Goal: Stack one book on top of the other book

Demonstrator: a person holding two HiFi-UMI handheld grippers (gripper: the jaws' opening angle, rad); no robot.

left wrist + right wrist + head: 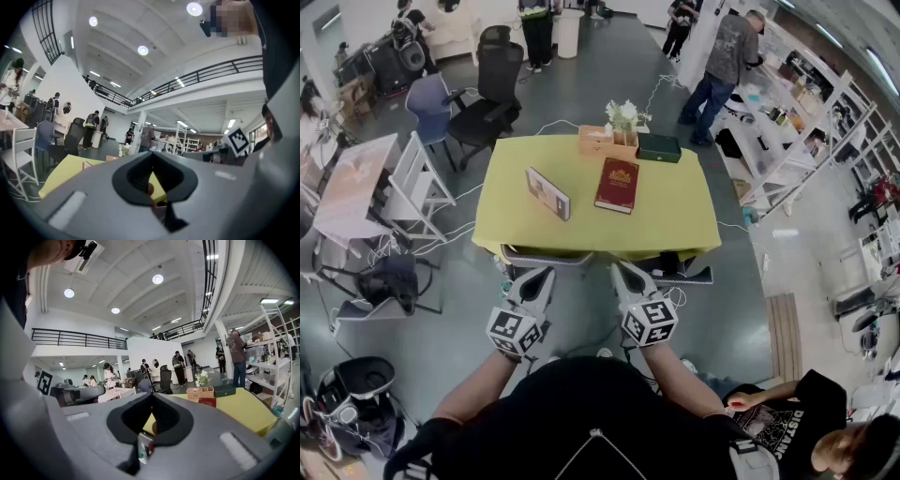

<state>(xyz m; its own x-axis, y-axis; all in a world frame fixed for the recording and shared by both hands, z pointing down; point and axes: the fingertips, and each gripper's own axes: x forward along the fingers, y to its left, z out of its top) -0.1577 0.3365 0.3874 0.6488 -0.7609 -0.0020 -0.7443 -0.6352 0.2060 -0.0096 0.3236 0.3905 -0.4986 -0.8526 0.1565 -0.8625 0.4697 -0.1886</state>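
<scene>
Yellow table carries both books mid-top, well ahead of the claws, which hang short of its near edge. The left claw and right claw each have their jaws together with nothing between them. The red book lies flat straight ahead of the right claw, its long axis running away from the person. The pale book sits to its left with a gap between, ahead of the left claw, its long axis slanting far-left to near-right (it may be tipped up on an edge; I cannot tell). So each claw has its own nearer book. The head view gives both books from above, while the right gripper view catches only the red one, low and edge-on, in front of a wicker box.
</scene>
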